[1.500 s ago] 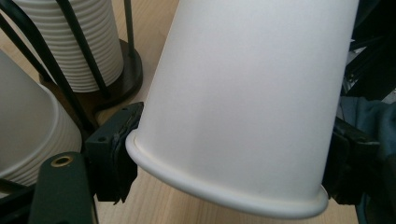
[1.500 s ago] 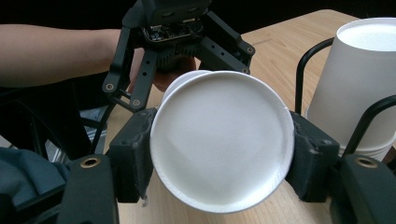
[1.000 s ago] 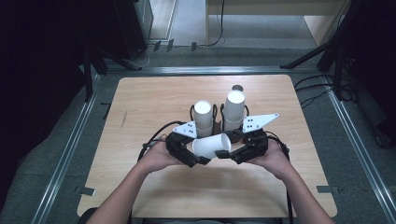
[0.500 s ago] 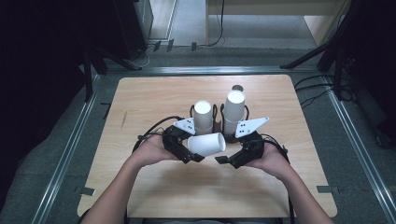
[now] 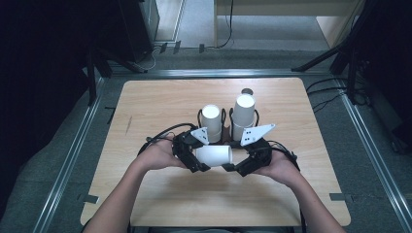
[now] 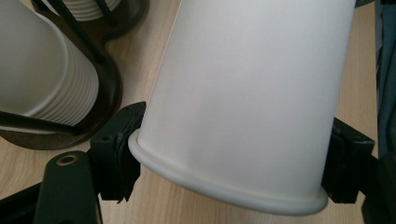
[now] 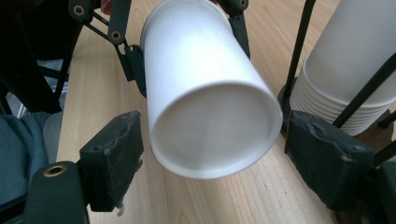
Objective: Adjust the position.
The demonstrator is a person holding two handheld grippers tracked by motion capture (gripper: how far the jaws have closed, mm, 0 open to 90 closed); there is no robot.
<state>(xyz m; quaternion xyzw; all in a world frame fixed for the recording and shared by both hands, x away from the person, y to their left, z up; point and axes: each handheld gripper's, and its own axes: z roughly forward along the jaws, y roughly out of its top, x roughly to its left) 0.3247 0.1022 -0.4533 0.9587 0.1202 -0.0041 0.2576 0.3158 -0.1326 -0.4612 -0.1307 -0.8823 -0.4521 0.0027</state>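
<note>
**Paper cup held on its side between your two grippers**

The white paper cup (image 5: 214, 155) lies sideways just above the wooden table (image 5: 301, 194), clamped near its rolled rim by your left gripper (image 5: 194, 158). In the left gripper view, both black pads (image 6: 114, 156) press against the cup wall just behind the rim, one on each side, so that gripper has a firm hold at a wide opening.

It is probably very light, with a thin wall that would dent or ovalise under a hard squeeze. The smooth coated paper may slip in the pads. The rolled rim and the closed base look like the stiffest places, so grip close to either end, not mid-wall.

Your right gripper (image 5: 243, 167) faces the cup's closed base. Its jaws have just been opening, then eased back slightly. In the right gripper view the base sits between the two pads (image 7: 114, 156), with a clear gap on each side, so nothing is gripped there.

Just beyond the cup, past both grippers, stand two stacks of white cups (image 5: 212, 122) in dark wire holders (image 5: 228, 116). The right stack (image 5: 244, 114) is the taller one.
</note>
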